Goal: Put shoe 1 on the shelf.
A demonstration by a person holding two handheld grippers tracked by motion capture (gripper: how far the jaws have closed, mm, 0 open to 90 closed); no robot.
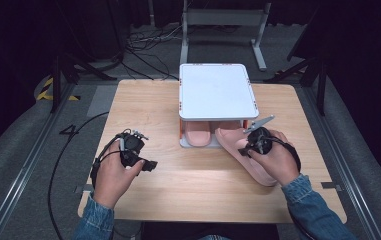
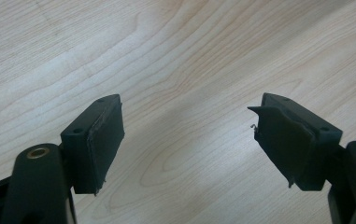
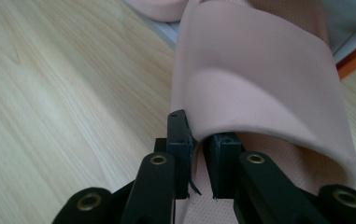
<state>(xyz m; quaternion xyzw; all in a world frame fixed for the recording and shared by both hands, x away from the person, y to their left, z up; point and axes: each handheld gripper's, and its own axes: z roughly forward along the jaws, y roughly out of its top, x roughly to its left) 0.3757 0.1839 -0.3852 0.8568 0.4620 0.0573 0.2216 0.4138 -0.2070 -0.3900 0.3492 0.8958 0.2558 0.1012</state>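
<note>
Black jaws of the right gripper [image 3: 196,154] stand almost together, pinching the edge of the strap of a pink slipper [image 3: 259,88]; that slipper lies on the wooden table [image 1: 188,185], its toe at the open front of a white shelf [image 1: 217,91], just beside a second pink slipper [image 1: 198,134] under the shelf. Well apart, the left gripper [image 2: 187,140] is spread wide over bare wood, holding nothing.

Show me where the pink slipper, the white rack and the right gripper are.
pink slipper [image 3: 259,70], right gripper view, on its strap.
white rack [image 1: 217,90], high view, on its top.
right gripper [image 3: 198,158], right gripper view, between its fingertips.
</note>
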